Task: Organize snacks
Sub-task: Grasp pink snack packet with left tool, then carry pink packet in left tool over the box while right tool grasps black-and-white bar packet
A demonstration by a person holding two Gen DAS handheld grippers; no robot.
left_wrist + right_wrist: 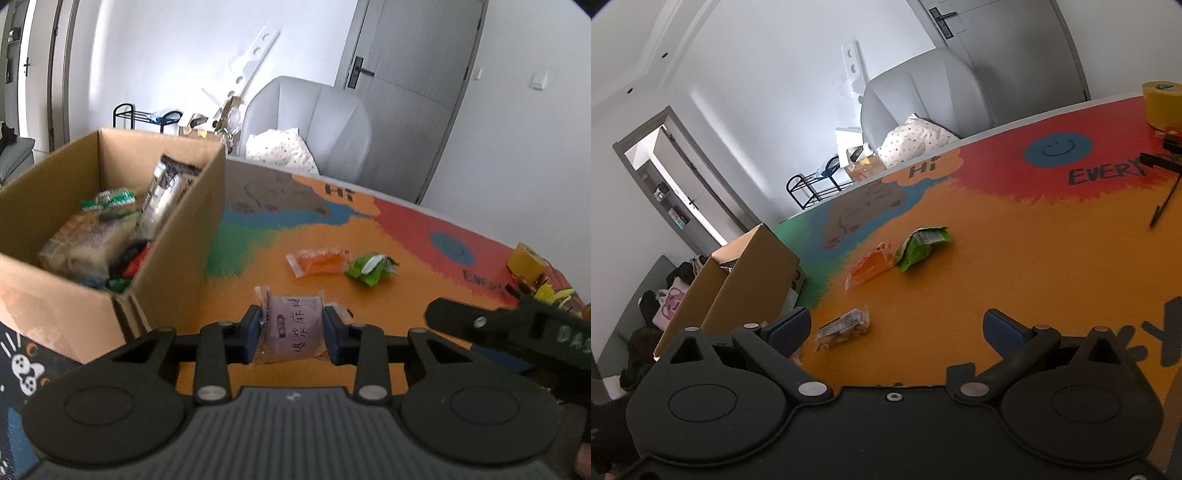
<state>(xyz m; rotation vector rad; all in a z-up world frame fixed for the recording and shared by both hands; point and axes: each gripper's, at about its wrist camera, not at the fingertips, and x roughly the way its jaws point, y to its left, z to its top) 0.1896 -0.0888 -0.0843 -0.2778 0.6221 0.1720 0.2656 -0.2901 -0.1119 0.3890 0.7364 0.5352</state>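
Note:
My left gripper [292, 314] is shut on a pale purple snack packet [291, 328] with printed characters, its blue pads pressing both sides just above the orange table [406, 295]. An open cardboard box [173, 251] with several snacks inside stands directly to the left. An orange packet [319, 260] and a green packet [371, 267] lie further out on the table. My right gripper [895, 319] is open over the table with nothing between its fingers. A small clear packet [844, 325] lies near its left finger. The orange packet [870, 266], green packet [919, 247] and box [757, 280] lie beyond.
A yellow tape roll [1161, 103] and a black pen [1163, 206] sit at the table's right end. Black frame of the other hand-held tool [517, 325] reaches in at the right of the left wrist view. A grey armchair [314, 118] stands behind the table.

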